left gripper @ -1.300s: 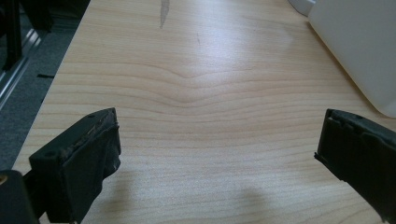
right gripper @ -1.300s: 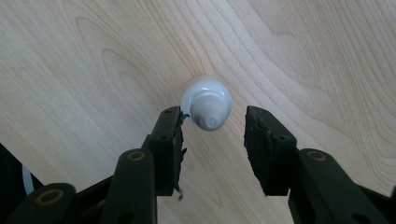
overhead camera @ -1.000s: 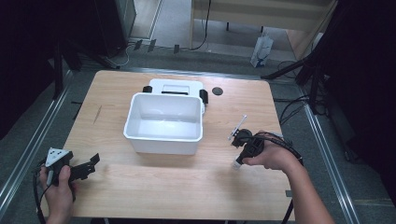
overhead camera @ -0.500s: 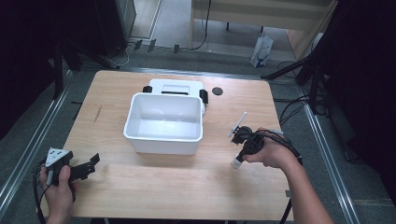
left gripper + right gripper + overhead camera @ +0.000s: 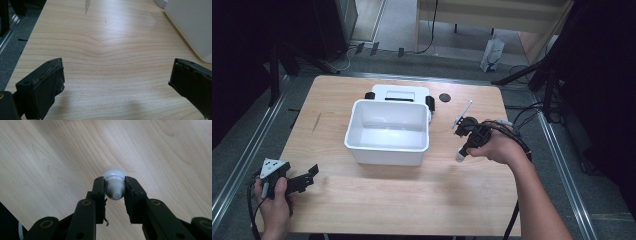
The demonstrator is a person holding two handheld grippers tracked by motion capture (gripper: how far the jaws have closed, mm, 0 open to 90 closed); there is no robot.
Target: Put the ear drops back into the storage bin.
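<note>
My right gripper (image 5: 465, 148) hovers over the right half of the wooden table (image 5: 412, 200), shut on a small white bottle (image 5: 460, 155). Up close in the right gripper view, the black jaws of the right gripper (image 5: 114, 193) pinch the white bottle (image 5: 113, 184) around its ribbed cap and neck, with its rounded body pointing down at the wood. Near the front left corner, my left gripper (image 5: 312, 174) is held low by a hand, open. In the left gripper view, the left gripper (image 5: 117, 72) has its jaws far apart over bare wood with nothing between them.
A white rectangular tub (image 5: 387, 150) stands in the middle of the table, and its corner (image 5: 190, 27) lies right of the left jaws. Behind it sits a white device with black side parts (image 5: 399, 92). A small black disc (image 5: 444, 97) lies to its right.
The right hand has risen and shifted slightly toward the tub with the white bottle in its jaws. The left hand has stayed put.
</note>
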